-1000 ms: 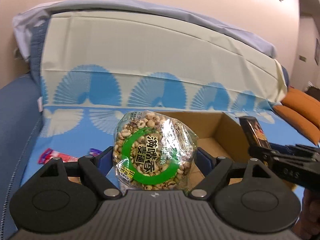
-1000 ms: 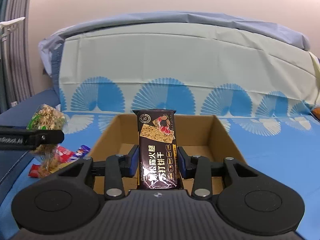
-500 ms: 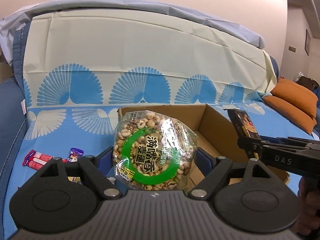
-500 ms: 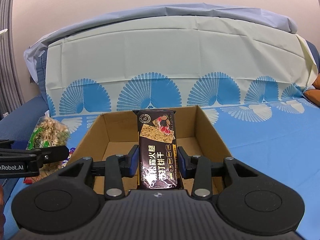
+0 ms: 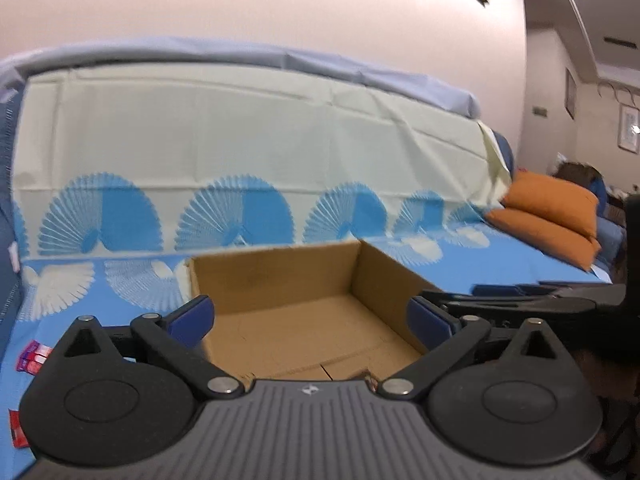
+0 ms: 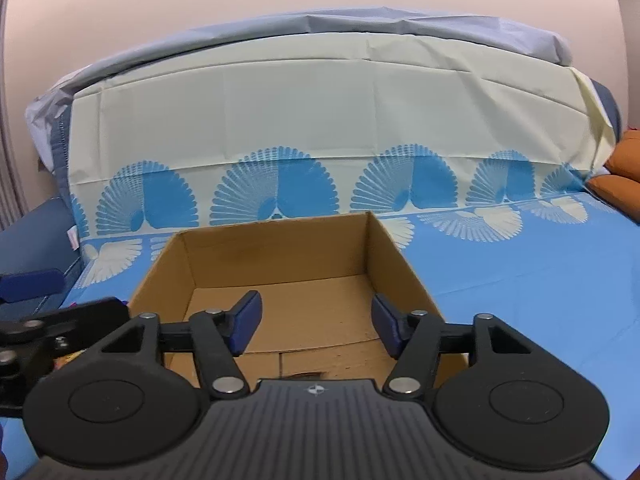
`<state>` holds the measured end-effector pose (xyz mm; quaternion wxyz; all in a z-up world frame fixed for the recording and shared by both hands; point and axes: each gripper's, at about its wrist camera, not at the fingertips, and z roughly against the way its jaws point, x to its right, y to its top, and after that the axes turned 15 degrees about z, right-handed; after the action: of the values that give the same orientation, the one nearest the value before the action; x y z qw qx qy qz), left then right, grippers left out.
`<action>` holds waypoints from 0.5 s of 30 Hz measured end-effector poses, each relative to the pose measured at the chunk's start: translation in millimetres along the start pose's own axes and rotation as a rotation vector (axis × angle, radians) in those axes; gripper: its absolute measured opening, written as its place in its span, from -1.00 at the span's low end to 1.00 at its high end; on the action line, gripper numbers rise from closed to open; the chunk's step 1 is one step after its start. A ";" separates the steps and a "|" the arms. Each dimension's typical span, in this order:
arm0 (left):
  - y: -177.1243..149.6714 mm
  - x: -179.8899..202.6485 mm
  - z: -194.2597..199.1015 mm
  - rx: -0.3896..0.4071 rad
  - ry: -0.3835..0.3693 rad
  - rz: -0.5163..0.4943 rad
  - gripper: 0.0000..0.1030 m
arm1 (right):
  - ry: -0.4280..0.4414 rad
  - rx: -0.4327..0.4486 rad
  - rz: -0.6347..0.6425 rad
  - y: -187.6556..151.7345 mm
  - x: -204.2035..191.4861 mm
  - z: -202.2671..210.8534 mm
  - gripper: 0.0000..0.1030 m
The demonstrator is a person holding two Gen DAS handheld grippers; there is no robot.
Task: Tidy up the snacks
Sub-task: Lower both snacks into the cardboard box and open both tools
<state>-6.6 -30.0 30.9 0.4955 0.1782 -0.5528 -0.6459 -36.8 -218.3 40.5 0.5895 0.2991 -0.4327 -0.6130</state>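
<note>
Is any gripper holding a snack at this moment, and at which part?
Nothing is held. The left gripper and right gripper are both opening, nothing between their fingers, above the cardboard box.

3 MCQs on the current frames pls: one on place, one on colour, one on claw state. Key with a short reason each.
1. Where do both claws point?
A. over the open brown cardboard box
B. at the orange cushions
C. at the wall picture

2. What colour are the claw pads?
A. red
B. blue
C. white

3. What is between the claws' pads?
A. a snack bag in the left
B. a cracker pack in the right
C. nothing in either

Key:
1 A: the open brown cardboard box lies straight ahead of the left claw and the right claw.
2 B: the pads are blue.
3 C: both claws are opening, with only box floor between their pads.
</note>
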 end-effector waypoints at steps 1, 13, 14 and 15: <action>-0.5 -1.5 1.2 0.015 -0.003 0.011 0.99 | -0.014 0.005 0.000 -0.4 -0.5 0.2 0.33; 11.7 -32.6 7.8 -0.100 -0.040 0.045 0.91 | -0.040 0.079 -0.008 3.8 -16.6 4.4 0.38; 13.2 -37.6 9.5 -0.100 -0.036 0.047 0.91 | -0.030 0.077 -0.008 4.9 -19.2 3.9 0.37; 15.5 -42.9 11.9 -0.101 -0.029 0.048 0.91 | -0.020 0.073 -0.006 6.1 -23.4 3.6 0.35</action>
<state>10.1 13.9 35.0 0.5110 0.1304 -0.5308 -0.6634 -34.1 -194.2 44.1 0.5718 0.3157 -0.4597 -0.6017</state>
